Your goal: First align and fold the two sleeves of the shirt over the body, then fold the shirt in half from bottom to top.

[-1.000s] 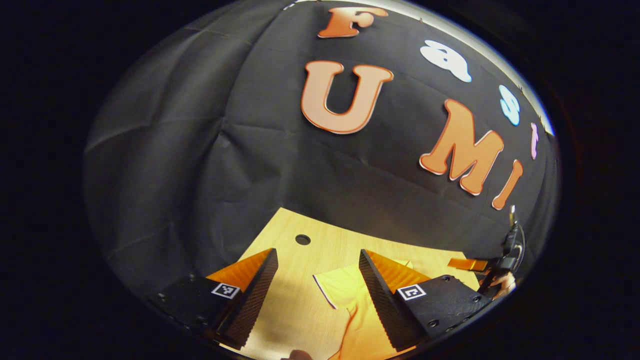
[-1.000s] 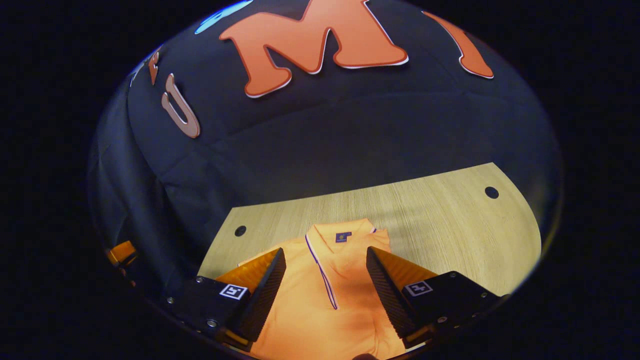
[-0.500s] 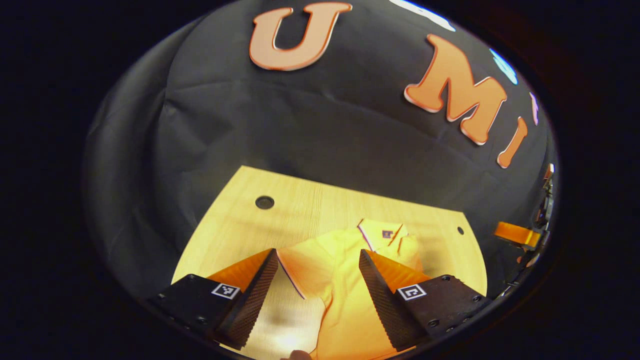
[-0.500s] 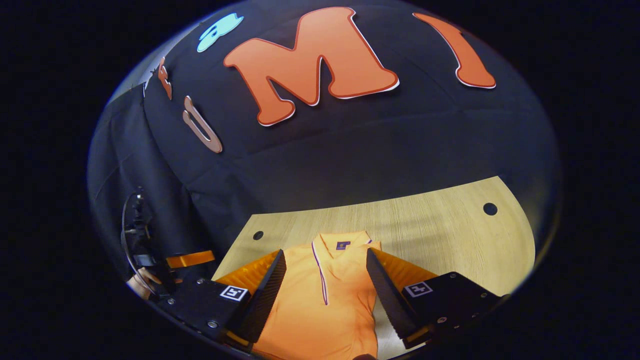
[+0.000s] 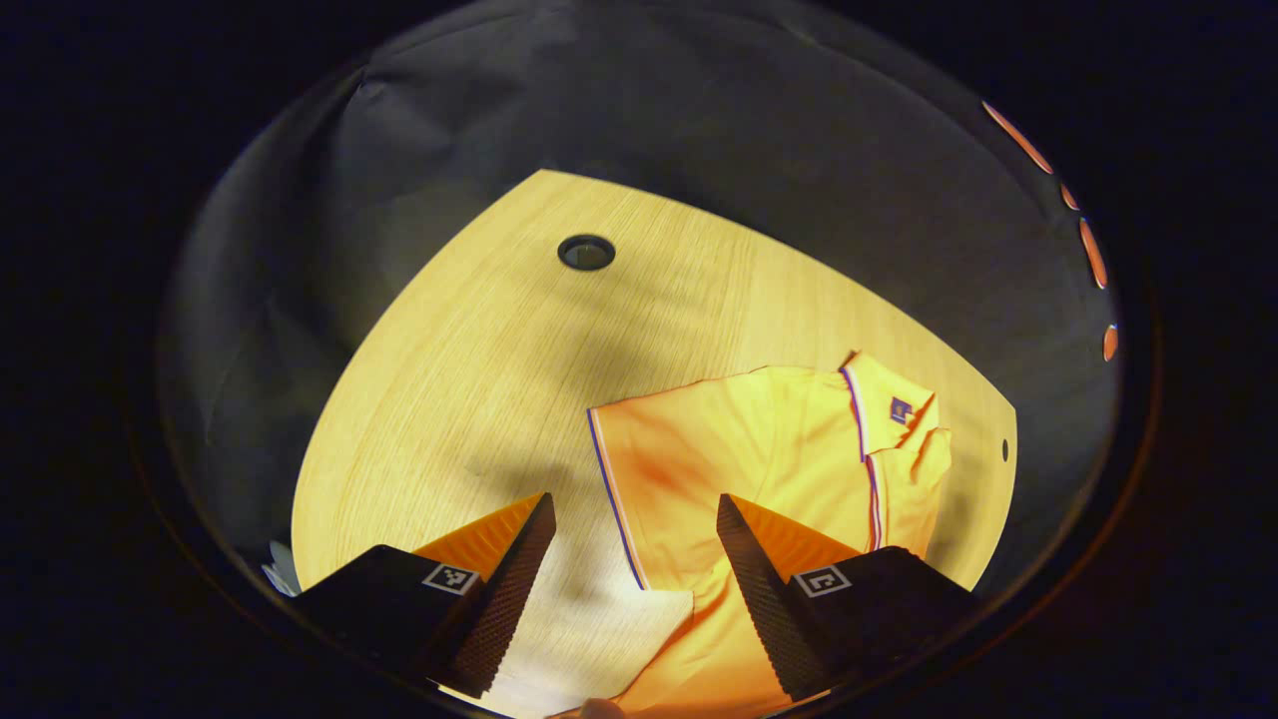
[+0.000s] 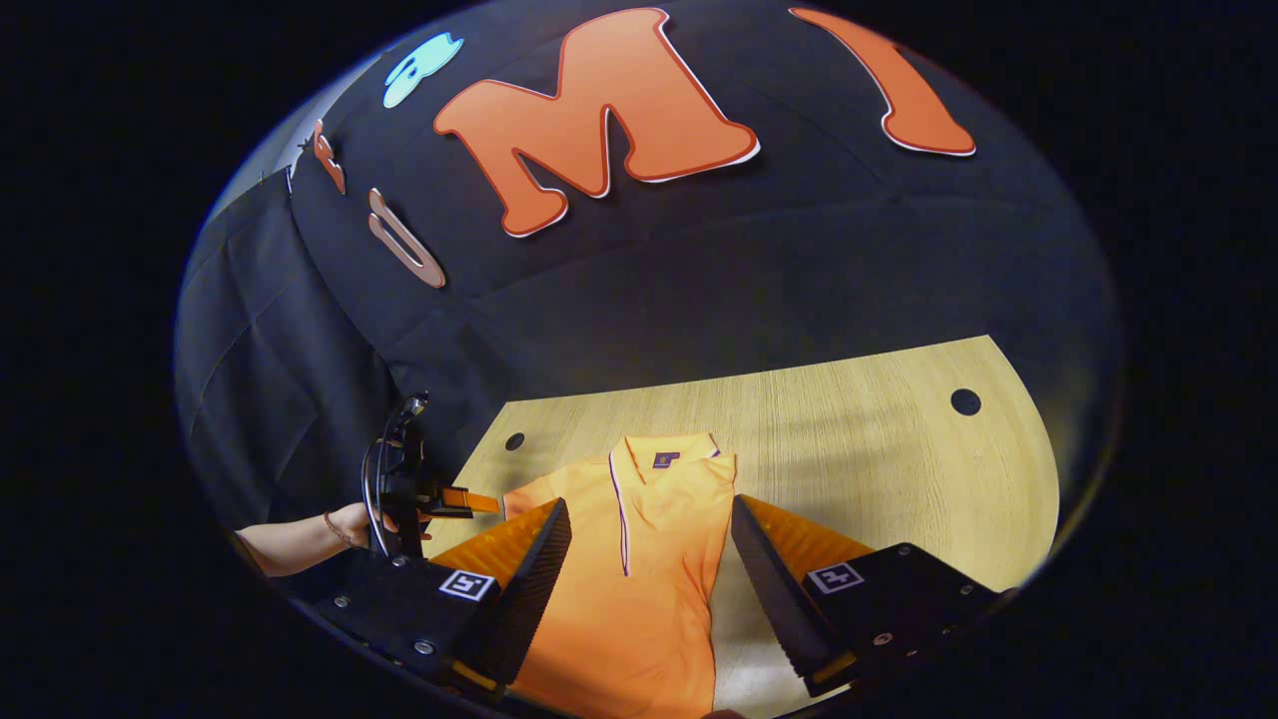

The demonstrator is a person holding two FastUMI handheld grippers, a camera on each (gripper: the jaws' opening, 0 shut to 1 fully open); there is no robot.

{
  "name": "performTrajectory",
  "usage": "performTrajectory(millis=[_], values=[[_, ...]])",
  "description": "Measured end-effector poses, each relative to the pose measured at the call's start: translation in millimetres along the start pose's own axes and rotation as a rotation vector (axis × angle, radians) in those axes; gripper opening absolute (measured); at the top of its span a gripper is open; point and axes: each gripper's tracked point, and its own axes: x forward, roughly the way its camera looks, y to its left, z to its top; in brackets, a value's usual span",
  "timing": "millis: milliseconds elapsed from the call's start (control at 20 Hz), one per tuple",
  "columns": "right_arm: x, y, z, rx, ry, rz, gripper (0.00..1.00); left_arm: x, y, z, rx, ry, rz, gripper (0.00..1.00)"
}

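An orange polo shirt (image 5: 759, 449) with a striped collar and sleeve hem lies flat on the wooden table (image 5: 479, 350). In the left gripper view its left sleeve spreads out sideways, and my left gripper (image 5: 634, 589) hovers open just over that sleeve's hem. In the right gripper view the shirt (image 6: 639, 559) runs away from me, collar at the far end, its right side folded in with a straight edge. My right gripper (image 6: 649, 589) is open above the shirt's body. The left gripper (image 6: 439, 499), held by a hand, shows at the table's left edge.
The table has round holes near its far corners (image 5: 586, 252) (image 6: 964, 401). Black cloth walls (image 6: 699, 280) close in behind and to the left. Bare wood lies right of the shirt (image 6: 899, 469) in the right gripper view.
The left gripper has swung down and toward the table, so the sleeve and collar now sit before it. The right gripper has drifted slightly; the shirt's right side now shows bare table beside it.
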Motion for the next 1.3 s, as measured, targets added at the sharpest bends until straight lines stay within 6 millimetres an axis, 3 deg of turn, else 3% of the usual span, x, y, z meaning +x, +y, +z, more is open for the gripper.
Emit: performTrajectory(millis=[400, 500, 650, 900, 950, 1000, 1100, 1200, 1300], values=[[-1.3, -38.8, -9.1, 0.077, 0.026, -0.014, 0.98, 43.0, 11.2, -13.4, 0.051, 0.1, 0.152, 0.98], [-3.5, -50.1, -10.8, 0.09, 0.025, -0.024, 0.98, 44.4, 11.9, -18.3, 0.043, 0.137, 0.177, 1.0], [-6.7, -67.0, -15.8, 0.116, 0.029, -0.044, 0.98, 48.2, 10.8, -13.2, 0.027, 0.124, 0.169, 0.95], [-16.9, -77.9, -25.7, 0.185, 0.033, -0.042, 0.98, 46.3, 7.8, -13.2, 0.035, 0.119, 0.166, 0.95], [-22.0, -78.2, -27.5, 0.191, 0.036, -0.044, 0.98, 47.4, 6.8, -13.3, 0.047, 0.131, 0.163, 0.89], [-26.0, -78.5, -28.2, 0.19, 0.034, -0.048, 0.98, 49.5, 4.6, -13.1, 0.062, 0.129, 0.157, 0.89], [-31.4, -78.5, -24.6, 0.187, 0.02, -0.055, 0.98, 49.7, -5.8, -13.9, 0.102, 0.126, 0.129, 0.6], [-36.3, -77.6, -23.5, 0.195, 0.015, -0.065, 0.98, 52.2, -6.5, -9.8, 0.127, 0.117, 0.162, 0.02], [-38.5, -74.6, -22.9, 0.206, 0.018, -0.069, 0.98, 49.8, -10.6, -12.5, 0.188, 0.113, 0.162, 0.01]])
